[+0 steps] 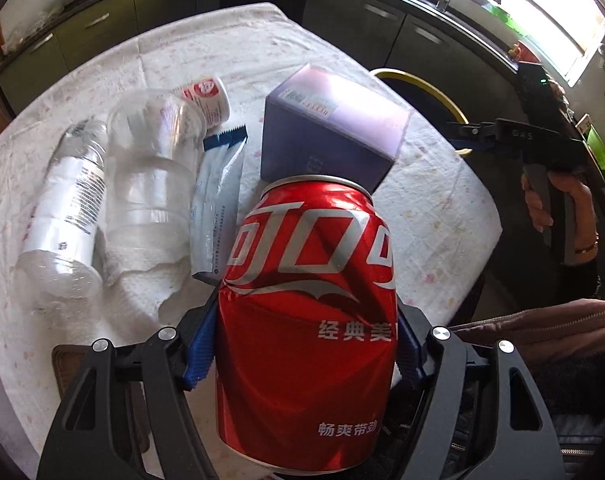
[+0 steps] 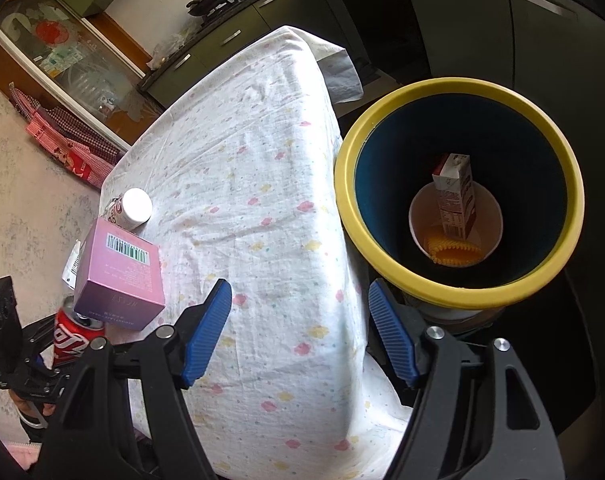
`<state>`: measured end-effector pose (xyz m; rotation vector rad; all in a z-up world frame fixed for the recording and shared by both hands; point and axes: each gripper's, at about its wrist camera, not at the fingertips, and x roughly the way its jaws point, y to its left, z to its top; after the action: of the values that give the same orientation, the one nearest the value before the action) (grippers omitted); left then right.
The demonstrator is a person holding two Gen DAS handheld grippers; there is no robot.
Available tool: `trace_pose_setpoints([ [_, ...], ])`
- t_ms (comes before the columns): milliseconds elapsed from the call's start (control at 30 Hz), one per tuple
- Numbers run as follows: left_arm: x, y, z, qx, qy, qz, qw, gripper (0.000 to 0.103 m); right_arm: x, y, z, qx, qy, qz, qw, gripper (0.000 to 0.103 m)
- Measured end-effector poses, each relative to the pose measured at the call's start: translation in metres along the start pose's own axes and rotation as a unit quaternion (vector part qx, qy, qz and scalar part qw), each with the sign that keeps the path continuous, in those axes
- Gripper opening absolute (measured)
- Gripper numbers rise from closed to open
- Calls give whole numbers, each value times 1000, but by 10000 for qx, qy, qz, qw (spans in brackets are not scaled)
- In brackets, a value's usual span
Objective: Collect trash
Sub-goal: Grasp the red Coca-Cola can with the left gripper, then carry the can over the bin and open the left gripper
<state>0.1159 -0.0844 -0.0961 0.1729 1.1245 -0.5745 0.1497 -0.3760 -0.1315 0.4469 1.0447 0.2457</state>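
Left wrist view: left hand-held gripper [image 1: 302, 354] clamped on dented red cola can [image 1: 308, 320], blue pads [image 1: 200, 354] pressing both sides. Beyond the can, purple box [image 1: 330, 136] on the cloth-covered worktop [image 1: 442, 208]; ahead to the left, clear bottle [image 1: 66, 204], clear plastic cup [image 1: 152, 176], foil sachet [image 1: 218, 200], small white pot [image 1: 208, 98].

Right wrist view: right hand-held gripper [image 2: 300, 332] spread apart, holding nothing. Ahead to the right, yellow-rimmed bin [image 2: 458, 292], milk carton [image 2: 454, 200] and paper bowl [image 2: 418, 220] inside.
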Motion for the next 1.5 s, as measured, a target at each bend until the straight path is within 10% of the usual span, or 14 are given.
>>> trace_pose_setpoints([
  [367,-43,-56,42,634,-721,-487,9942,72,-36,-17,-2,61,-526,-441,9976,67],
  [800,43,-179,179,1127,-604,-1128,9854,72,-87,-116,-17,970,-1171,-895,9843,68],
  [1233,161,-237,261,846,-330,-418,9950,86,-103,-175,-36,1495,-1297,-947,9756,69],
  [1500,105,-228,241,640,-1037,-403,9917,87,-106,-168,-42,1468,-1348,-899,9758,70],
])
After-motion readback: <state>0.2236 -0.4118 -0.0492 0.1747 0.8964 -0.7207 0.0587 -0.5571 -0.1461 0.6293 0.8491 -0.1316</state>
